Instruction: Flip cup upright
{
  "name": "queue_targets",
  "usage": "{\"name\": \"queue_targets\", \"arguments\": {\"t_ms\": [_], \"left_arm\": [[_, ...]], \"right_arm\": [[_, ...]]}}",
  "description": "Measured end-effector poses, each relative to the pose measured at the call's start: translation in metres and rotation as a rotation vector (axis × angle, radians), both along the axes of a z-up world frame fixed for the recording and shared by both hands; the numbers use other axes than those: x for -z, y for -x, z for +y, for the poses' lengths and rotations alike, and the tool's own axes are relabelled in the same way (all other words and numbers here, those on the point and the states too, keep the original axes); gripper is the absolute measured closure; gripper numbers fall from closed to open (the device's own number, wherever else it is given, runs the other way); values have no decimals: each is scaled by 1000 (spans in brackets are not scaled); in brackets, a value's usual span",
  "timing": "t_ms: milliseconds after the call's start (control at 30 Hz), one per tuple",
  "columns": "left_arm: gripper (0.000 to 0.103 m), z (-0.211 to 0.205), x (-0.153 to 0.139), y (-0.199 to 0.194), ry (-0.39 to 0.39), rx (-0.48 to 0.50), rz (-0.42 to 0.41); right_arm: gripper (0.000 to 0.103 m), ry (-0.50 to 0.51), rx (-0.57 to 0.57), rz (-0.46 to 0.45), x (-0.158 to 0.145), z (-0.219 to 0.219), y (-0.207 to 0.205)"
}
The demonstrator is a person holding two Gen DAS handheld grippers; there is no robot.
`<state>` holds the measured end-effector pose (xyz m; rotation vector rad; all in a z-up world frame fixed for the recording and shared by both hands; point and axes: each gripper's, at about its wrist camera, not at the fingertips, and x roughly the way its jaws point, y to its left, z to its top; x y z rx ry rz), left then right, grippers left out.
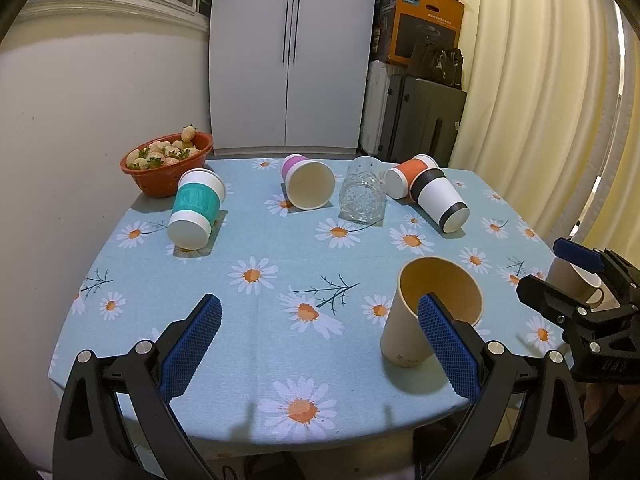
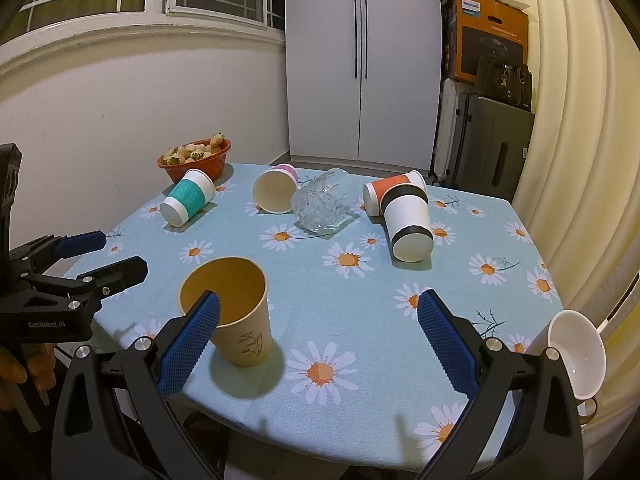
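Note:
A tan paper cup (image 1: 424, 312) (image 2: 236, 312) stands upright near the front of the daisy tablecloth (image 1: 280, 264) (image 2: 360, 320). Lying on their sides at the back are a teal-banded cup (image 1: 196, 208) (image 2: 188, 202), a pink-banded cup (image 1: 308, 186) (image 2: 276, 190), a clear glass (image 1: 362, 192) (image 2: 322, 206), an orange-banded cup (image 1: 408, 176) (image 2: 390, 192) and a black-banded cup (image 1: 440, 200) (image 2: 408, 220). My left gripper (image 1: 320, 344) (image 2: 100, 256) is open and empty above the front edge. My right gripper (image 2: 320, 344) (image 1: 560, 268) is open and empty.
A red bowl of strawberries (image 1: 168, 160) (image 2: 196, 158) sits at the back left corner. A white mug (image 2: 572, 356) (image 1: 580, 284) lies at the right front edge. A white cabinet (image 1: 288, 52), suitcases (image 2: 488, 144) and a curtain (image 2: 580, 120) stand behind.

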<state>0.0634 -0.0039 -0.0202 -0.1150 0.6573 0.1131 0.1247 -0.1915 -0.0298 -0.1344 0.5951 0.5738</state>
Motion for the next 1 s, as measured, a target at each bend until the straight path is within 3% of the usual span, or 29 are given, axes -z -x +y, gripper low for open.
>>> {"name": "queue_targets", "arguments": {"t_ms": [1000], "left_arm": [[7, -2, 1, 2, -13, 3, -6]], "right_arm": [[5, 4, 5, -1, 1, 0, -1]]}}
